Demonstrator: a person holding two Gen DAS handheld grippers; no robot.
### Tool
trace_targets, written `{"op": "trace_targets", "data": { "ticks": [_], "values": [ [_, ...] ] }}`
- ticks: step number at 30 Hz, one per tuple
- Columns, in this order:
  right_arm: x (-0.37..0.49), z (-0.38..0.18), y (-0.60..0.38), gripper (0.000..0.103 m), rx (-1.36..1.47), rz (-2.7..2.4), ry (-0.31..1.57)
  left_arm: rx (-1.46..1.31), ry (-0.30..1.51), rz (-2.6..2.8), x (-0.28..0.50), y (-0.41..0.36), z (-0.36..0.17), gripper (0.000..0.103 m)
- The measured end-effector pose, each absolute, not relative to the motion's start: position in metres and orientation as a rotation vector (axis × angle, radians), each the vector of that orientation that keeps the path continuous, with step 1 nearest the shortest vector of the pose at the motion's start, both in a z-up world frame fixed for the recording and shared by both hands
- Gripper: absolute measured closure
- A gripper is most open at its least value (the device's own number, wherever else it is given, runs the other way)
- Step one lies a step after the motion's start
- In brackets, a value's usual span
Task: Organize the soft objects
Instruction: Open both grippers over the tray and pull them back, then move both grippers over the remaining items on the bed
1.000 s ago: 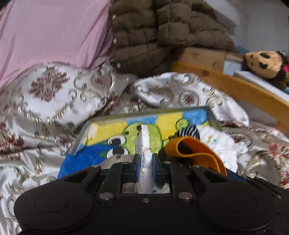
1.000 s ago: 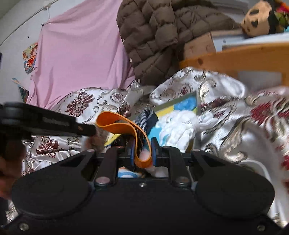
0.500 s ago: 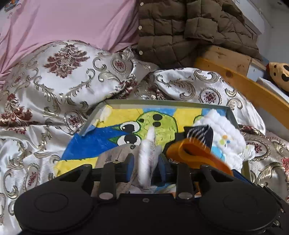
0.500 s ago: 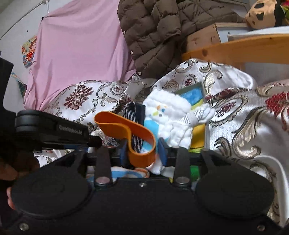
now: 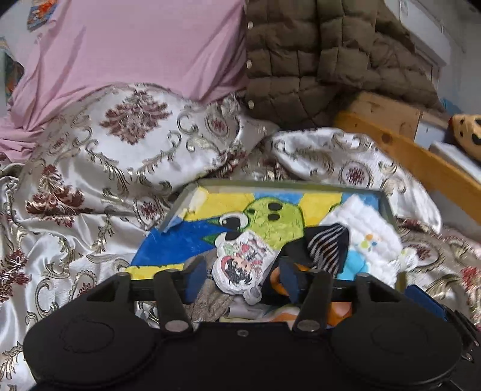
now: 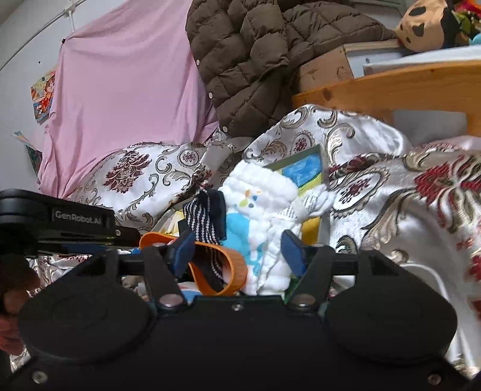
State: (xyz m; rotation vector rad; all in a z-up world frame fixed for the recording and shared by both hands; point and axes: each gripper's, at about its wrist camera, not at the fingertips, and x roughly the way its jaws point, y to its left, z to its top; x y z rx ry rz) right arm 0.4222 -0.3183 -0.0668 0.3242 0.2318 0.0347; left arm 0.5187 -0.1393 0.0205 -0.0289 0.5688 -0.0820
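Observation:
A shallow tray (image 5: pixel 186 204) with a green cartoon face painted on its bottom lies on the bed. In it are a white fluffy cloth (image 5: pixel 369 237), a dark striped cloth (image 5: pixel 327 243) and an orange band (image 5: pixel 275 281). My left gripper (image 5: pixel 242 278) has its jaws opening; a white patch with a cartoon print (image 5: pixel 240 261) lies flat and loose between the fingers. My right gripper (image 6: pixel 237 251) is opening too; the orange band (image 6: pixel 228 261) droops between its pads untouched, with the striped cloth (image 6: pixel 204 216) and the white fluffy cloth (image 6: pixel 264 195) just beyond.
A patterned satin quilt (image 5: pixel 90 186) covers the bed around the tray. Behind it hang a pink sheet (image 5: pixel 135 48) and a brown quilted jacket (image 5: pixel 315 60). A wooden bed rail (image 5: pixel 421 159) and a spotted plush toy (image 6: pixel 421 24) are at the right. A person's hand (image 6: pixel 12 285) holds the left gripper.
Both pairs of jaws have opened from a tight grip. The white patch, held on edge before, has fallen flat. The orange band has slipped loose and sagged.

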Motion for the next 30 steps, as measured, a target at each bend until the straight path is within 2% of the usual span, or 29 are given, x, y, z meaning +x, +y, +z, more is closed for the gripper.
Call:
{"op": "trace_targets", "data": {
  "ticks": [2, 4, 6, 8, 10, 13, 15, 19, 30],
  "values": [
    [0.413, -0.06, -0.32, 0.026, 0.318, 0.029, 0.213, -0.027, 0.542, -0.086, 0.507, -0.139, 0.029, 0.042],
    [0.402, -0.051, -0.322, 0.018, 0.322, 0.028, 0.198, -0.021, 0.514, -0.083, 0.494, -0.139, 0.039, 0.039],
    [0.389, -0.043, -0.325, 0.014, 0.336, 0.025, 0.187, -0.026, 0.487, -0.073, 0.478, -0.136, 0.048, 0.035],
    [0.373, -0.032, -0.326, 0.005, 0.338, 0.022, 0.171, -0.039, 0.455, -0.074, 0.458, -0.131, 0.06, 0.033],
    [0.358, -0.02, -0.326, 0.002, 0.33, 0.021, 0.155, -0.035, 0.418, -0.077, 0.437, -0.127, 0.07, 0.028],
    [0.33, -0.001, -0.325, 0.001, 0.324, 0.029, 0.124, -0.036, 0.349, -0.075, 0.397, -0.119, 0.085, 0.019],
    [0.311, 0.01, -0.322, 0.001, 0.314, 0.043, 0.104, -0.042, 0.31, -0.085, 0.369, -0.111, 0.094, 0.017],
    [0.267, 0.032, -0.316, 0.001, 0.286, 0.05, 0.06, -0.07, 0.243, -0.073, 0.316, -0.094, 0.103, 0.006],
    [0.181, 0.041, -0.275, 0.001, 0.164, 0.055, 0.057, -0.1, 0.177, -0.026, 0.197, -0.053, 0.09, 0.001]
  ]
}}
